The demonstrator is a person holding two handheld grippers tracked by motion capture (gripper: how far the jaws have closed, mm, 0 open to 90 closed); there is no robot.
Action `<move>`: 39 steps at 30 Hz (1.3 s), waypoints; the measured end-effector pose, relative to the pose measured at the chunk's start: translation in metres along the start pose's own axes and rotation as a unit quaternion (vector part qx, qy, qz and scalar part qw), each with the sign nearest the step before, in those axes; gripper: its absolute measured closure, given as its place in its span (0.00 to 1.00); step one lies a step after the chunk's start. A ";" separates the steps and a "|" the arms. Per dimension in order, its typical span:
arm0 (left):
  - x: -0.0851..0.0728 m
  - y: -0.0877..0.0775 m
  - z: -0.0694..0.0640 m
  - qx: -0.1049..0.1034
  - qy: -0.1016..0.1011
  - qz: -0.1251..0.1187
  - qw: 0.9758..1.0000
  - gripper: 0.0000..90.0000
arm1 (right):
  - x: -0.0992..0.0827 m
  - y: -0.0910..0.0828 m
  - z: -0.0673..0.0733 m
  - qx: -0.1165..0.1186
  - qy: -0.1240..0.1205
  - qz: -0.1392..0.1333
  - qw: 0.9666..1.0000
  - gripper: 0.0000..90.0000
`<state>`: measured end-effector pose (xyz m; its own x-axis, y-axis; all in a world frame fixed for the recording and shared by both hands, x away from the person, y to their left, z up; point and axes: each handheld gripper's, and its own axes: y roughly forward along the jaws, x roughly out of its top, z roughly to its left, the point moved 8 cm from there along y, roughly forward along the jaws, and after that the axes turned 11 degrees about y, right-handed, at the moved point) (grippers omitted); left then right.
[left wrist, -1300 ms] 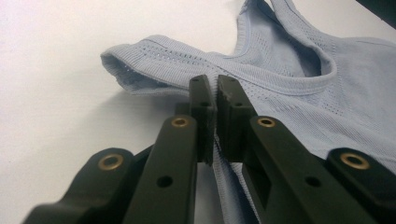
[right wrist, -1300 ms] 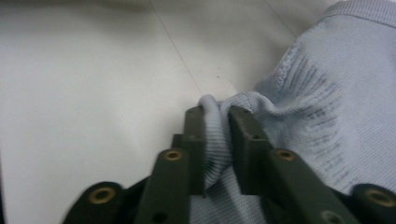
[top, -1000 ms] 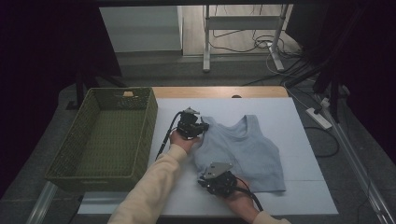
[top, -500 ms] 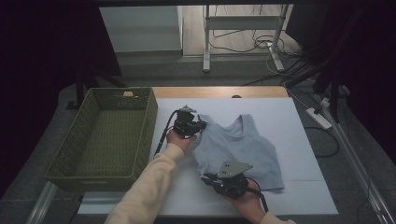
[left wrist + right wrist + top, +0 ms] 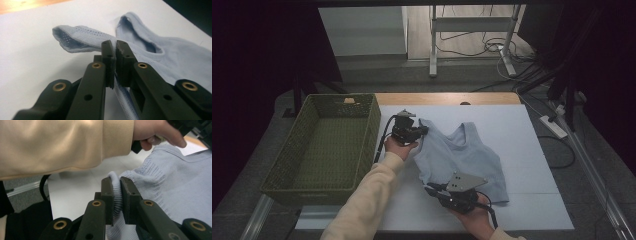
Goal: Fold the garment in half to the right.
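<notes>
Basket (image 5: 327, 150) of green wicker sits at the left of the high view, unchanged. Just right of it, the left gripper (image 5: 422, 131) has its fingers (image 5: 108, 53) pinched tight on a shoulder strap of the pale blue top (image 5: 467, 160), which lies mid-frame on the white counter (image 5: 532, 150). Lower centre, the right gripper (image 5: 432, 189) is clamped on the ribbed hem corner. Since a second ago both hands have risen a little, and the top's left edge has drawn taut and begun to leave the counter: probably the start of a fold or a carry to the basket.
</notes>
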<state>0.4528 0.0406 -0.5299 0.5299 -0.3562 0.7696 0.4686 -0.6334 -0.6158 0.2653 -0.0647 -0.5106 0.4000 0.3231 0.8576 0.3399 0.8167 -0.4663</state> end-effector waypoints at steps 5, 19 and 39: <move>0.001 -0.007 0.001 0.003 0.001 -0.001 1.000 0.94 | 0.003 -0.001 0.002 0.005 0.005 -0.010 1.000 0.90; -0.001 -0.012 0.002 0.007 -0.001 -0.002 1.000 0.94 | 0.003 0.004 0.005 0.009 0.002 -0.010 1.000 0.90; 0.001 -0.026 0.013 0.028 -0.007 0.012 1.000 0.94 | 0.016 0.010 0.013 0.025 0.023 -0.044 0.998 0.90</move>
<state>0.4502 0.0659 -0.5153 0.5504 -0.3609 0.7528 0.4943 -0.5858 -0.6423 0.2639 -0.0458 -0.4988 0.4099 0.2272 0.8834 0.3336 0.8641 -0.3770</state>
